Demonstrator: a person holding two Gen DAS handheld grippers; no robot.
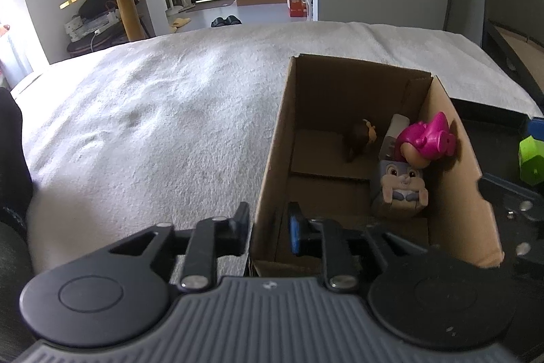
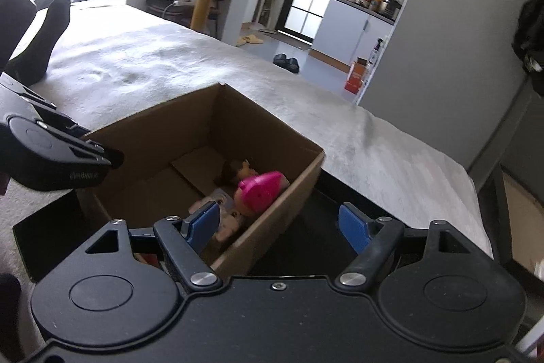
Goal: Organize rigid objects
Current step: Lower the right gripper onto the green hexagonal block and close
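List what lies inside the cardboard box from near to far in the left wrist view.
Inside the cardboard box, near to far: bunny-face box → pink toy resting above it against the right wall → dark brown figure toward the back.

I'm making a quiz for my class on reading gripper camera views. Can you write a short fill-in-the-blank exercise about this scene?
1. The left gripper is clamped on the near wall of the ____ box.
2. The right gripper holds nothing; its jaws stand ____.
3. In the box, the toy lying on the bunny-printed carton has a hat coloured ____.
4. The box stands on a white ____.

Missing words: cardboard; open; pink; blanket
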